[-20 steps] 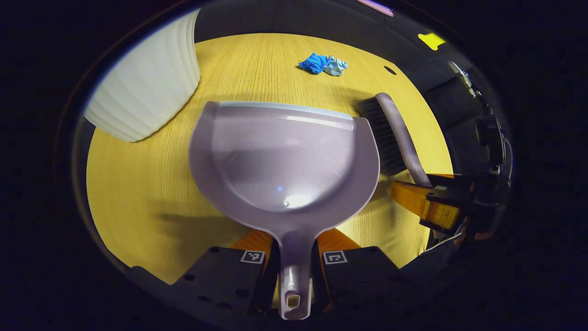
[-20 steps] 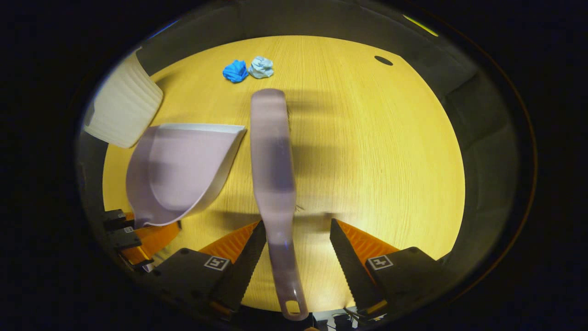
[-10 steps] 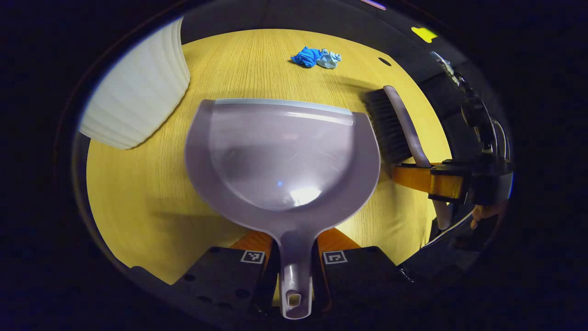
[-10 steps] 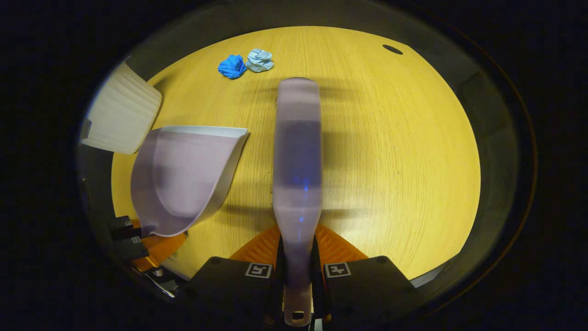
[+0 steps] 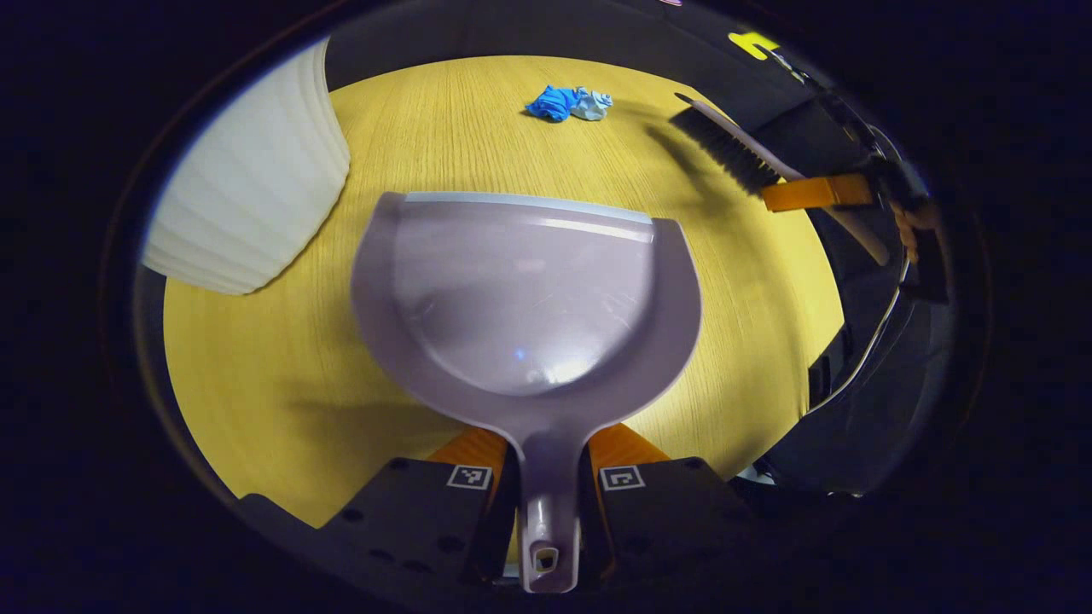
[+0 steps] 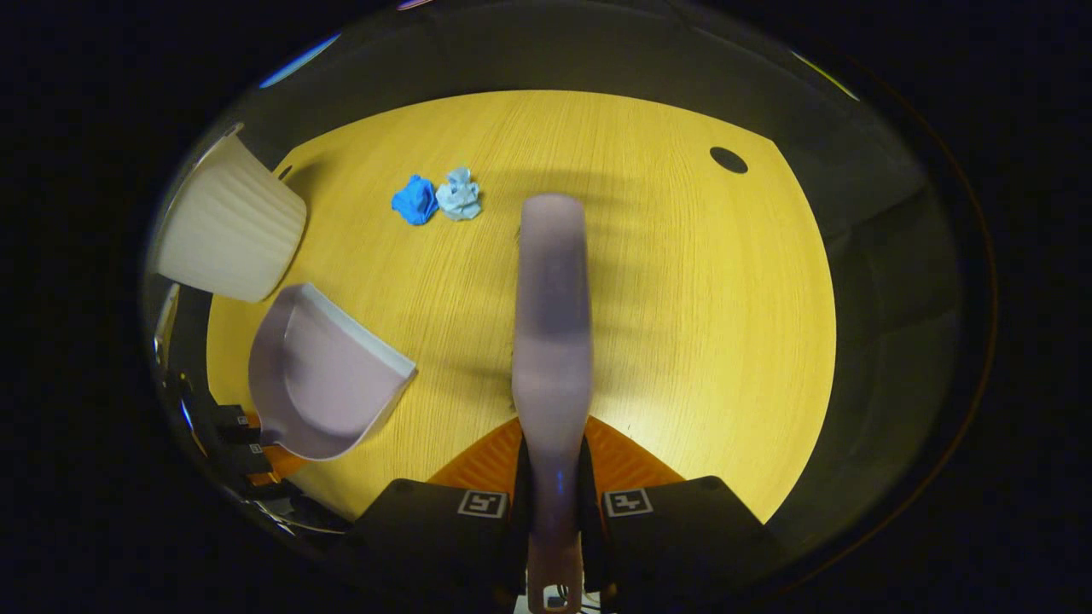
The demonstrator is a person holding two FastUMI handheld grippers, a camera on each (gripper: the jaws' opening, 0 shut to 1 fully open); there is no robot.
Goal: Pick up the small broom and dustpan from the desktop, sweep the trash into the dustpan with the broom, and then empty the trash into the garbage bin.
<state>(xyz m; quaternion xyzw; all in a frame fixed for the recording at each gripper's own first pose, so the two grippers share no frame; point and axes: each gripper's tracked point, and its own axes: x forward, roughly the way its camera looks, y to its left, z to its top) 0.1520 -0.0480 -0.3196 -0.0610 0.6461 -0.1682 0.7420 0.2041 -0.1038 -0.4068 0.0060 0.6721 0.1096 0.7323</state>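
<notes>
A mauve dustpan (image 5: 525,298) fills the middle of the left gripper view, its pan empty; my left gripper (image 5: 548,465) is shut on its handle. In the right gripper view the same dustpan (image 6: 320,384) sits low at the left. A mauve broom (image 6: 553,315) points straight ahead with my right gripper (image 6: 554,477) shut on its handle. That broom (image 5: 738,153) and the right gripper (image 5: 819,193) appear raised at the far right of the left gripper view. Two crumpled bits of trash (image 5: 567,102), one blue and one pale blue (image 6: 437,199), lie together on the far part of the yellow wooden desktop (image 6: 682,298).
A white ribbed garbage bin (image 5: 247,196) stands at the left of the desk, also seen in the right gripper view as the bin (image 6: 226,234). A dark cable hole (image 6: 728,159) is in the far right of the desktop. A hand (image 5: 913,223) holds the right gripper.
The right gripper closed on the broom handle, then lifted the broom up and away from the dustpan's side toward the far right. The dustpan stays held, barely moved.
</notes>
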